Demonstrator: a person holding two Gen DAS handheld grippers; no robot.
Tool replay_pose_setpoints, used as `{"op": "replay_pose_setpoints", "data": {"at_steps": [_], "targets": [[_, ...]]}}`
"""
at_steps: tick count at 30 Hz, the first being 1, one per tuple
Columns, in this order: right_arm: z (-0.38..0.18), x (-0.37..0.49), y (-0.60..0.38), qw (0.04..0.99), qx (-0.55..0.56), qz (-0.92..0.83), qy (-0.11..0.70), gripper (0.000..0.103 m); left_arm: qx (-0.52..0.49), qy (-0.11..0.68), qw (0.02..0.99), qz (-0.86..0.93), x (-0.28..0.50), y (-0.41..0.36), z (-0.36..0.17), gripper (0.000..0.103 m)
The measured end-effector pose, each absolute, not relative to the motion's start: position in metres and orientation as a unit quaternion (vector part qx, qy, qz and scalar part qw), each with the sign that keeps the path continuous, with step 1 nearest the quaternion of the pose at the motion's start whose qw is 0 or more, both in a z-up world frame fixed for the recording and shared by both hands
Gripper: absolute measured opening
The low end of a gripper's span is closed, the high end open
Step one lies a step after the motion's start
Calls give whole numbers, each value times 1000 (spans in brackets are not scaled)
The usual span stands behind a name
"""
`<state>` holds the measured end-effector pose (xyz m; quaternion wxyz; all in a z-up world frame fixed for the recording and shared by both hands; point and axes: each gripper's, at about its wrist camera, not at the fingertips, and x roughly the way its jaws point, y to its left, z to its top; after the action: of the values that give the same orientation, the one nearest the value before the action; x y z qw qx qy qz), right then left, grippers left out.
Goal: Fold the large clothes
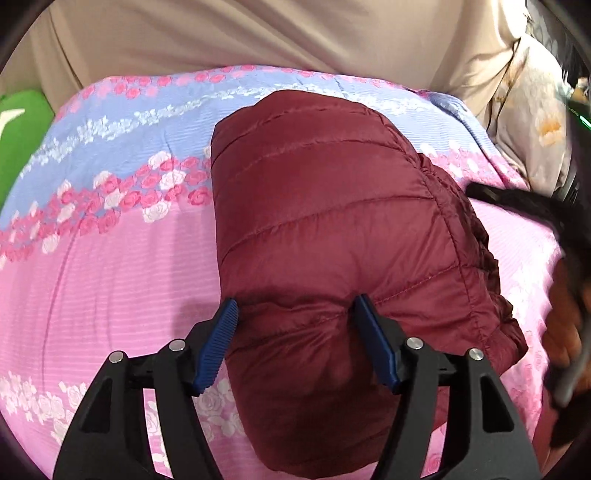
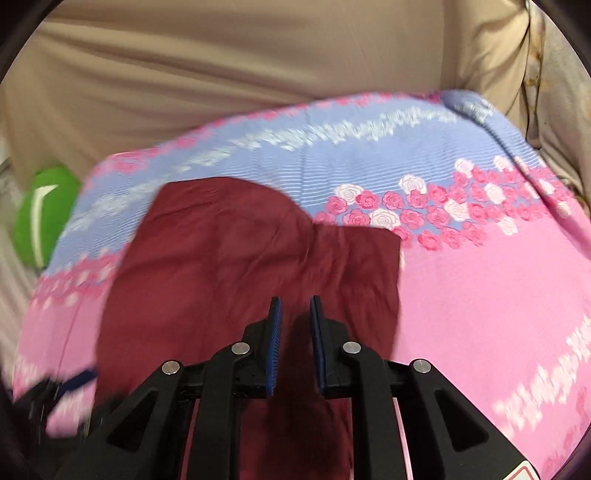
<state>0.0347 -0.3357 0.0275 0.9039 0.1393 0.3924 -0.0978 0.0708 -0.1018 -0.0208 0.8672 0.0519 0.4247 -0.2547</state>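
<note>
1. Pink and blue rose-printed bedspread (image 1: pixel 110 258) covers the bed, with a beige cloth (image 1: pixel 258 33) bunched behind it and a green object (image 1: pixel 18 147) at its left edge.
2. A maroon quilted jacket (image 1: pixel 332 206) lies folded in a compact bundle on the bedspread.
3. The left claw (image 1: pixel 295 314) stands wide open astride the jacket's near end, its blue pads (image 1: pixel 218 343) clear of the fabric.
4. The right claw (image 2: pixel 295 306) hovers over the jacket, nearly closed with a narrow gap, holding nothing.

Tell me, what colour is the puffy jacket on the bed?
The puffy jacket is dark red, like maroon. The left wrist view shows it best.
</note>
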Motion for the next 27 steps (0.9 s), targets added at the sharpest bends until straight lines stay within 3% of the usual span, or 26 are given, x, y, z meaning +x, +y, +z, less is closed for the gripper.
{"op": "replay_pose_setpoints", "data": {"at_steps": [4,8,11,13,15,17,18,27], "targets": [[15,-6,-321,895,136,-89,415,14,54,424,868,-254,71,-103,-24,66],[-37,-7,-315,875,135,-88,456,12,65,419,870,-254,68,-110,-26,68],[-36,-4,-305,876,108,-103,460,13,75,418,872,-245,66,-112,-25,69],[-29,-8,-307,875,116,-105,458,14,61,427,868,-245,67,-106,-21,81],[-21,-15,-315,877,150,-105,444,23,46,427,871,-239,68,-98,-16,89],[-12,-27,-324,885,182,-112,415,55,35,421,878,-224,69,-89,-10,92],[-8,-31,-327,887,186,-121,405,59,30,420,880,-219,71,-85,-8,94],[-34,-24,-340,858,261,-84,434,68,2,464,857,-223,97,-85,-21,96]]}}
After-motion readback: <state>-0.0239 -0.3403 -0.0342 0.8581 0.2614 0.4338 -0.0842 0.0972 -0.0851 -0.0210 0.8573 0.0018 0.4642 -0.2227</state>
